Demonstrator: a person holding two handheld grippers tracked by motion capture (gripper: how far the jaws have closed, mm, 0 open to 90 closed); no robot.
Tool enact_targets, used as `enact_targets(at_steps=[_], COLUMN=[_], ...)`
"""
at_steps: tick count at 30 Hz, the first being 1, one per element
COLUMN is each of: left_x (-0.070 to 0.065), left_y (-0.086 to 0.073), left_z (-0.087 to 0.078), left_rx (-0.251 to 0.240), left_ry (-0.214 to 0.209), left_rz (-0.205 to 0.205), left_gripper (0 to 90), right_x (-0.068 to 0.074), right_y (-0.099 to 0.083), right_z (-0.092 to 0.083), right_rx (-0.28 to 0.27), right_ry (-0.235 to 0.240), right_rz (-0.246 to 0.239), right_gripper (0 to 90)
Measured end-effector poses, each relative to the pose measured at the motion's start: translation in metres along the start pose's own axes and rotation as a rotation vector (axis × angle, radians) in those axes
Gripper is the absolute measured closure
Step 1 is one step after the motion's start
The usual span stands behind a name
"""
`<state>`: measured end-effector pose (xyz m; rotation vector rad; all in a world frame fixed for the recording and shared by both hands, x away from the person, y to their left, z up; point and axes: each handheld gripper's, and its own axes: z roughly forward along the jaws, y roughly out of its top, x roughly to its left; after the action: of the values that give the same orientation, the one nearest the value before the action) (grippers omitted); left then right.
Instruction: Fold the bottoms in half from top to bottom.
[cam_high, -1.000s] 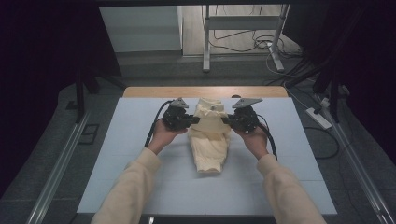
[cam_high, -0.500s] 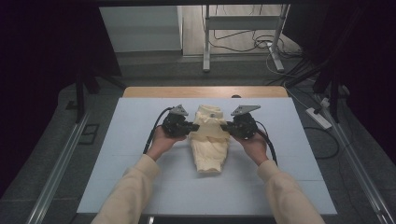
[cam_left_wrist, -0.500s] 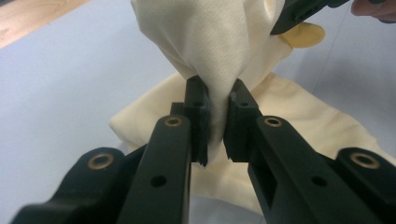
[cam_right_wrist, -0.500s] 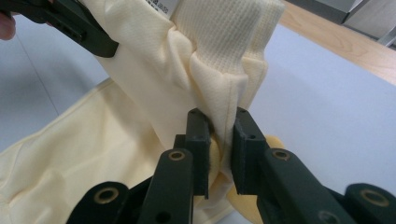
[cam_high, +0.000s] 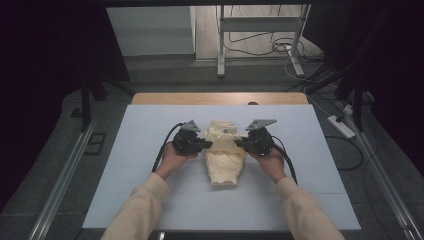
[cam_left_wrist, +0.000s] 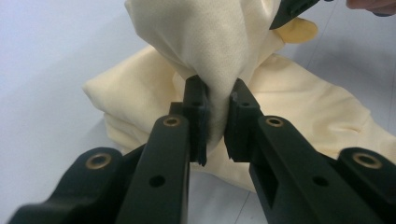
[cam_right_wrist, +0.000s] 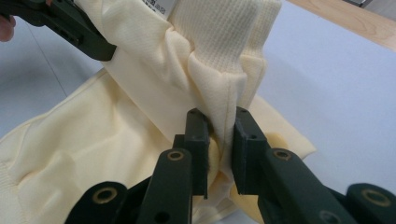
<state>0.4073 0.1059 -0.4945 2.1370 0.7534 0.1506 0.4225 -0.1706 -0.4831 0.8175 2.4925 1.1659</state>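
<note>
Pale blue table cover on a wooden table, dark room around it, cables and a metal stand at the top of the frame.

Item: cream garment, centre of the frame, its lower part lying folded on the cover, its upper part raised between two grippers.

Left gripper: jaws nearly closed, pinching a bunched fold of plain fabric.

Right gripper: jaws nearly closed on a seamed edge beside the ribbed band.

Risks, as judged: each grip takes only a thin fold, so a hard pull could slide the cloth out of the pads; uneven lowering of the two sides could twist the fold or leave the garment crooked on the cover.
</note>
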Motion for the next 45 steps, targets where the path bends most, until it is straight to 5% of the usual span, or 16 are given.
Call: enact_targets(at_steps=[29, 36, 45], left_x=[-0.016, -0.023, -0.028], left_y=[-0.014, -0.016, -0.020], left_z=[0.009, 0.004, -0.022], left_rx=[0.051, 0.048, 0.022], left_ry=[-0.021, -0.020, -0.018], left_rz=[0.025, 0.019, -0.016], left_gripper=[77.7, 63.1, 38.6], right_x=[0.006, 0.013, 0.022], right_y=[-0.016, -0.021, -0.025], right_z=[-0.004, -0.010, -0.032], right_rx=[0.005, 0.010, -0.037], right_ry=[0.006, 0.006, 0.042], right_rz=[-0.018, -0.023, 0.038], right_gripper=[77.2, 72.3, 48.9])
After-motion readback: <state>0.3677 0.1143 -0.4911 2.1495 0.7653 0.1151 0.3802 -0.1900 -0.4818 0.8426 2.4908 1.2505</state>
